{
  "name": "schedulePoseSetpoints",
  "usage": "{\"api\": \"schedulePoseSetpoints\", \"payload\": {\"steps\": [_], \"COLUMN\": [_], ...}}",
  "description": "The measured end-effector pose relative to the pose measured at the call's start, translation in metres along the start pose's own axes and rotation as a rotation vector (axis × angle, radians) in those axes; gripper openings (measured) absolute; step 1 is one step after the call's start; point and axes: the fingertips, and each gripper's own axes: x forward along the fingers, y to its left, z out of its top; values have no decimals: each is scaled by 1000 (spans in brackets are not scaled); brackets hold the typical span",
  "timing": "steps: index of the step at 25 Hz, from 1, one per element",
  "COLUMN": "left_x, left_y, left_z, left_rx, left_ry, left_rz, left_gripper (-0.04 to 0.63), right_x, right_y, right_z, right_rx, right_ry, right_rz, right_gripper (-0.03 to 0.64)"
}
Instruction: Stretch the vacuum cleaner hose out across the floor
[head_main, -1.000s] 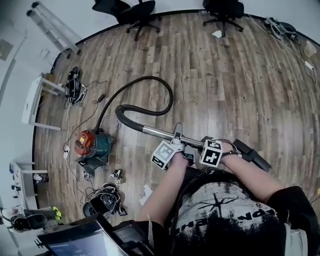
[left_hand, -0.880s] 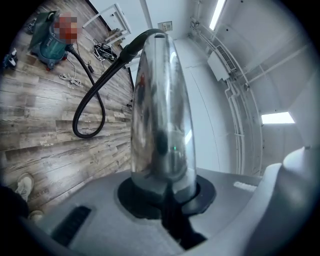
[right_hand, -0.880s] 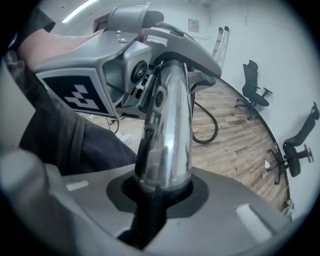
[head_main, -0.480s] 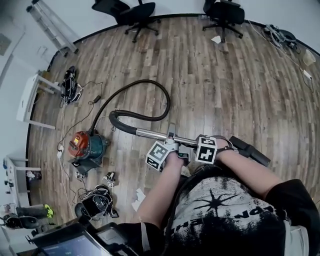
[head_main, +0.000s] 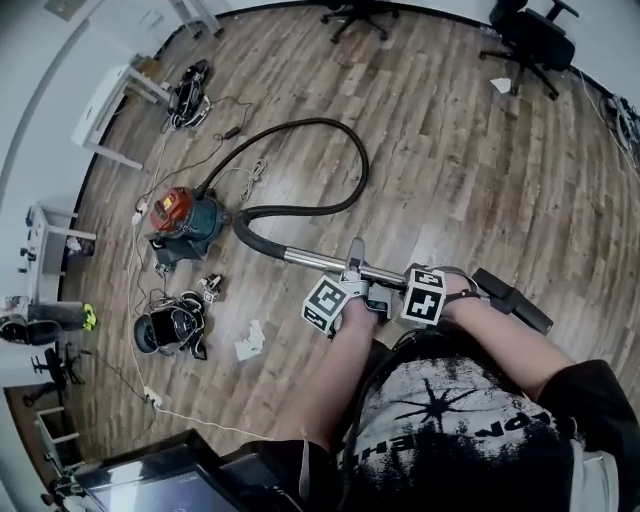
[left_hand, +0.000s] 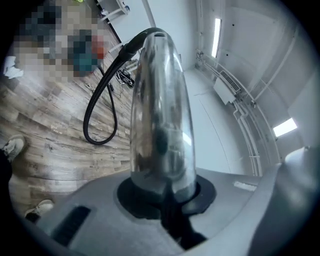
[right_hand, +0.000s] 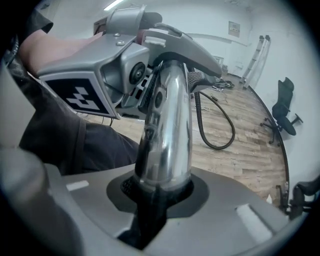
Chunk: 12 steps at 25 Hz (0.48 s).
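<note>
The red and teal vacuum cleaner (head_main: 180, 218) stands at the left on the wood floor. Its black hose (head_main: 345, 150) curls in a loop and joins a chrome tube (head_main: 318, 262) that ends in a black floor nozzle (head_main: 512, 300). My left gripper (head_main: 354, 276) is shut on the tube near its middle. My right gripper (head_main: 446, 287) is shut on it closer to the nozzle. The left gripper view shows the chrome tube (left_hand: 159, 110) clamped in the left gripper (left_hand: 162, 197), with the hose (left_hand: 99, 112) looped beyond. In the right gripper view the right gripper (right_hand: 156, 196) clamps the tube (right_hand: 167, 130).
Two office chairs (head_main: 355, 12) (head_main: 535, 38) stand at the far wall. A white table (head_main: 112, 98) and a cable bundle (head_main: 190, 85) are at upper left. A headset with cords (head_main: 172, 330), paper scraps (head_main: 248, 343) and a thin cable lie near the vacuum. A laptop (head_main: 150, 488) is at the bottom.
The head view has swung, so the vacuum and hose loop now sit higher and further left of my hands. Both grippers have kept their hold on the tube and shifted with it.
</note>
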Motion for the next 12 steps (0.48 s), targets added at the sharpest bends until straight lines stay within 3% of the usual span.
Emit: {"api": "schedulePoseSetpoints", "payload": {"steps": [4,12], "left_x": [-29,-90], "left_y": [8,19], "left_z": [-12,-38], "left_rx": [-27,-50], "left_ry": [-79,-187], "left_rz": [62,96], "left_gripper": [43,43], "right_x": [-2,-1], "right_y": [26,79], "right_z": [-14,-37], "right_rx": [-68,-172], "right_ry": [11,23], "right_rz": [79,139], "right_gripper": [84,86]}}
